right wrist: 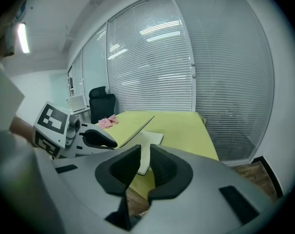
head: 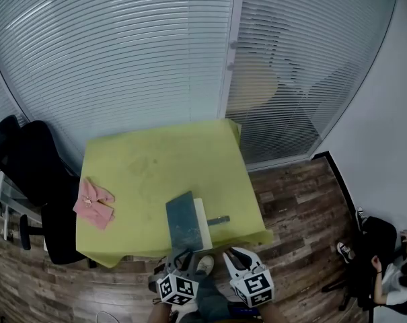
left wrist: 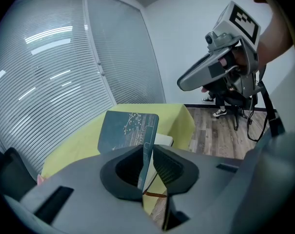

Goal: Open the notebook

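- Head view alone takes in the whole yellow-green worktop. A black office chair stands off its 9 o'clock edge and a pink cloth lies at about 8 o'clock. The notebook is near the 6 o'clock edge, with a small dark object just beside it at 3 o'clock, too small to identify. A seated person is well off toward 4 o'clock.
- That view also shows the left gripper and right gripper side by side at the 6 o'clock edge, but not how their fingers stand.
- Left gripper view settles this for its own side: the fingers are clamped on the near edge of the dark teal cover, which tilts up off the white pages. A pale line drawing on the cover appears only here.
- Right gripper view shows the cover edge-on as a thin slanted line. Its own fingers stand a narrow slit apart with nothing pinched, and the corner of the pages lies beyond them at 12 o'clock.
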The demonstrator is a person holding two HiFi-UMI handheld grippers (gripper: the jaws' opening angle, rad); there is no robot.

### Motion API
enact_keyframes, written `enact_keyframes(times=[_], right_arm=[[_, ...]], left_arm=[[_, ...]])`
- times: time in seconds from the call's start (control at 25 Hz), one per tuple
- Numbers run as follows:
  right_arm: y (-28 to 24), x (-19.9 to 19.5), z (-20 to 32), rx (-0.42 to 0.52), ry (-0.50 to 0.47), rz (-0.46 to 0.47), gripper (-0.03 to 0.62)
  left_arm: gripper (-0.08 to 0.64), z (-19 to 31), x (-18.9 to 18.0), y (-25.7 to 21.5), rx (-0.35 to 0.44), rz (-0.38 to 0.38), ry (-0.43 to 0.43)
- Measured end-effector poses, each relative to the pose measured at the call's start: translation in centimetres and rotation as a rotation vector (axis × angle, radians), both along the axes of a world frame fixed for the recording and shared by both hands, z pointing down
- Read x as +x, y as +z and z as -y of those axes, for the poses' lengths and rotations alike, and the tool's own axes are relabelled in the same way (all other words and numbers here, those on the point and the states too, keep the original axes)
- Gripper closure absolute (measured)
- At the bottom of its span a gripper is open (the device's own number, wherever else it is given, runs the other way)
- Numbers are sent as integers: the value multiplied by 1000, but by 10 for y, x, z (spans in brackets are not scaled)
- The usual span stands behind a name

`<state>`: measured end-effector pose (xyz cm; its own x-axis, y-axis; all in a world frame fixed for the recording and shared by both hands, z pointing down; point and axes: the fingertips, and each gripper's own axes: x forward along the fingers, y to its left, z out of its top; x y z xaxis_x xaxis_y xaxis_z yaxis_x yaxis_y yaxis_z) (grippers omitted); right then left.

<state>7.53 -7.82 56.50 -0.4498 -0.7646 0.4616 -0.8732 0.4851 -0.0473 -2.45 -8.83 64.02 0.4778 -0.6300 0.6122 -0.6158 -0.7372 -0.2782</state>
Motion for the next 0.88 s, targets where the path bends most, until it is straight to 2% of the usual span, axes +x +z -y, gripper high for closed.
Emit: enact_keyframes(times=[0.88], right_arm=[[-13,-15,-9,27,-33,-6,520]], left_arm=[[492,-4,-23,-17,40,-14,-50]])
